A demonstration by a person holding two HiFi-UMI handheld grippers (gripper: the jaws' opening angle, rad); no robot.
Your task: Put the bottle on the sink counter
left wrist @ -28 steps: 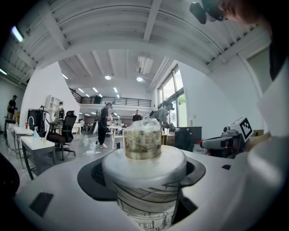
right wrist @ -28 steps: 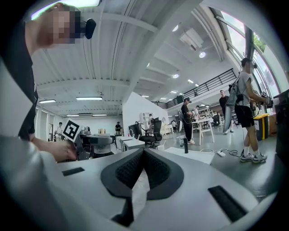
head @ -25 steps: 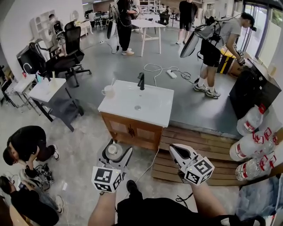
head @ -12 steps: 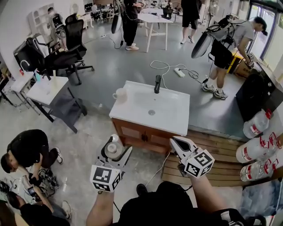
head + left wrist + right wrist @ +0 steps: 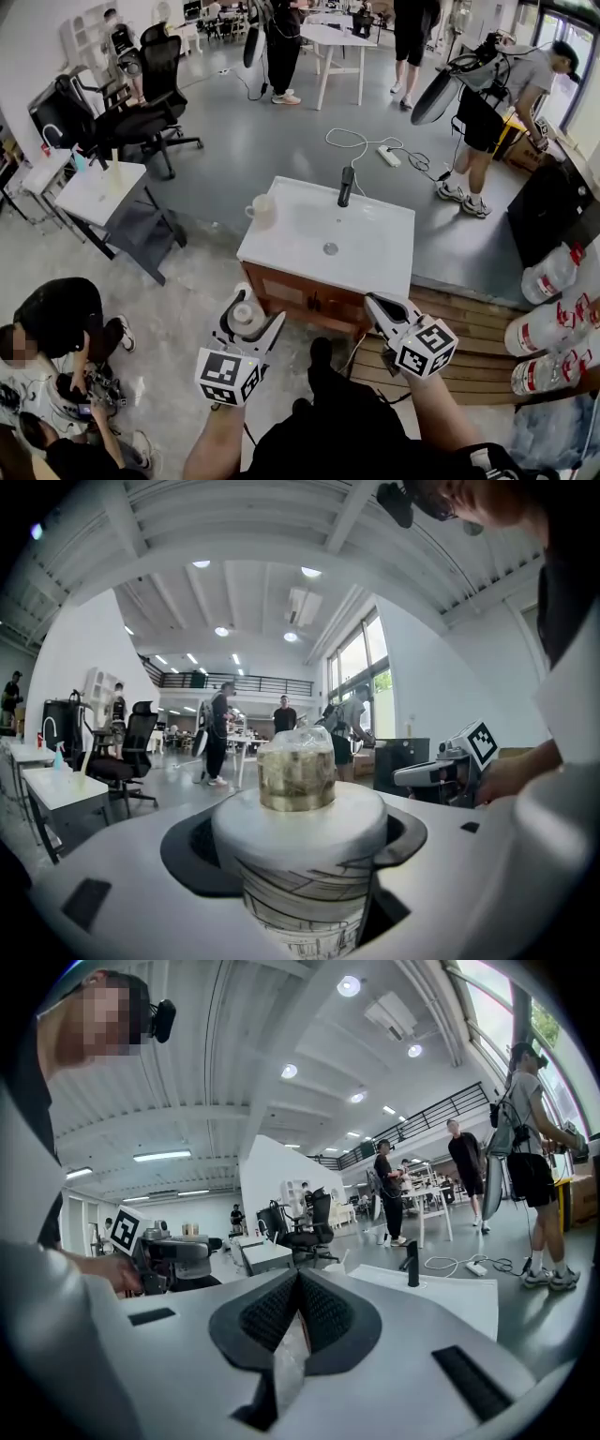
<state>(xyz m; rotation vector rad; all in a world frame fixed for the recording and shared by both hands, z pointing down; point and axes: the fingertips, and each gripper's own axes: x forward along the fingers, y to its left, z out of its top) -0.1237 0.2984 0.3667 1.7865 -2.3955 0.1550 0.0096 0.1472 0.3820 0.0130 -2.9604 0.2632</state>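
Observation:
A bottle [image 5: 246, 315] with a white label and a clear cap stands upright between the jaws of my left gripper [image 5: 248, 321], which is shut on it. In the left gripper view the bottle [image 5: 298, 808] fills the centre. The white sink counter [image 5: 375, 253], with a black faucet [image 5: 346, 186], sits on a wooden cabinet just ahead of both grippers. My right gripper [image 5: 386, 313] hovers near the counter's front right corner. Its ribbed pads [image 5: 323, 1312] are pressed together, and I see nothing between them.
A pale cup [image 5: 262, 211] stands on the counter's far left corner. At right are a wooden pallet [image 5: 469, 319] and large water jugs [image 5: 553, 328]. A person [image 5: 56, 319] crouches at left. A small white table [image 5: 94, 187], an office chair [image 5: 155, 94] and standing people are beyond.
The sink counter has come nearer and shifted right in the head view. Both grippers keep their pose, the left still shut on the bottle.

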